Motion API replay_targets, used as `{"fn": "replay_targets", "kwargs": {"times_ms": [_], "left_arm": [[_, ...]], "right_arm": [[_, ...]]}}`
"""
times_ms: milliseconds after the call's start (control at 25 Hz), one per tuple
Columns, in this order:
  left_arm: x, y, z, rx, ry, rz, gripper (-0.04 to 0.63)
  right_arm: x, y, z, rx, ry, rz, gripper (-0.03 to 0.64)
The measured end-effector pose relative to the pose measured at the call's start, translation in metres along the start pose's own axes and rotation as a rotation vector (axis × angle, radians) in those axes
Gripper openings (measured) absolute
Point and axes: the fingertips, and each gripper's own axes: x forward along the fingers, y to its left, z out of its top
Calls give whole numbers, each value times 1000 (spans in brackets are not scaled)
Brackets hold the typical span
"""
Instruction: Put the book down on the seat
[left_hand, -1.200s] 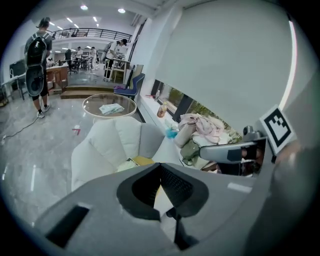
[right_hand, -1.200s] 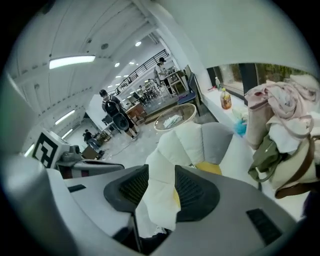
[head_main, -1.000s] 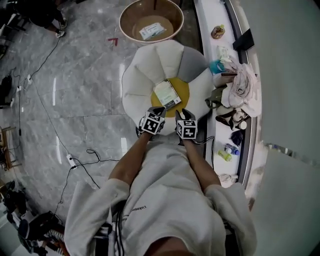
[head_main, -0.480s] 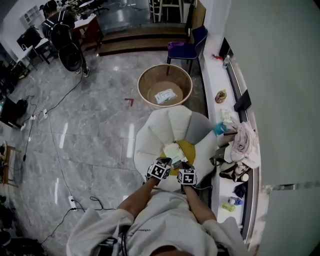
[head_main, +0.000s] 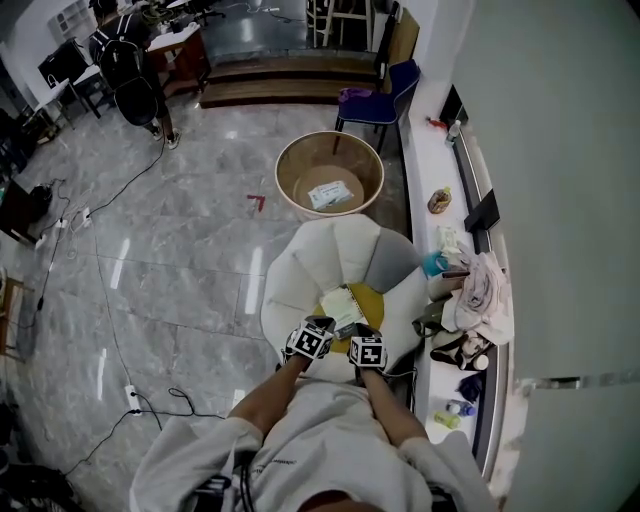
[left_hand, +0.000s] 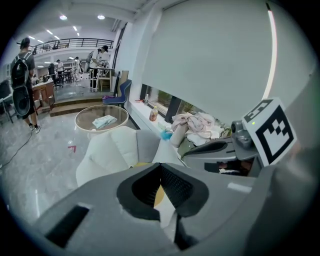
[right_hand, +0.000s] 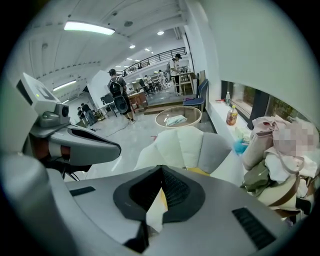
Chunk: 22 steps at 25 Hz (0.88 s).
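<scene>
A thin pale book (head_main: 343, 306) lies flat on the yellow middle (head_main: 369, 300) of a white petal-shaped seat (head_main: 300, 280). My left gripper (head_main: 322, 325) and right gripper (head_main: 358, 334) sit side by side at the book's near end, over the seat's front edge. In the left gripper view the left gripper (left_hand: 160, 166) has its tips together. In the right gripper view the right gripper (right_hand: 161, 169) also has its tips together. White page and yellow cushion show through the gap behind each pair of tips. I see nothing pinched in either one.
A round tan table (head_main: 329, 150) with a packet on it stands beyond the seat. On the right, a white window ledge (head_main: 432, 150) carries heaped clothes (head_main: 478, 290), bottles and a cup. Cables (head_main: 150, 400) trail over the marble floor, and a person with a backpack (head_main: 125, 70) stands far left.
The head view has lifted and takes in much more of the room. The book stays on the yellow middle, and both grippers stay at its near end.
</scene>
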Motion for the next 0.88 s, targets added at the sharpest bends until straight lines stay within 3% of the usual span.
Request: {"fn": "replay_targets", "kwargs": {"times_ms": [240,400,680,880], "left_arm": [[-4,9,-6,10,39,13,9],[-9,9,-3,-6,2,26,9],[-10,9,10,-4,-53,42,9],[-12,13,2,-21,-51,57,9]], "right_arm": [[4,-2,13,9,-32,-14,6],[0,-5,10,55,-65,-18,6],[3,1,13,20,-82,-1,6],[-6,8,4,59,-81,-9,6]]}}
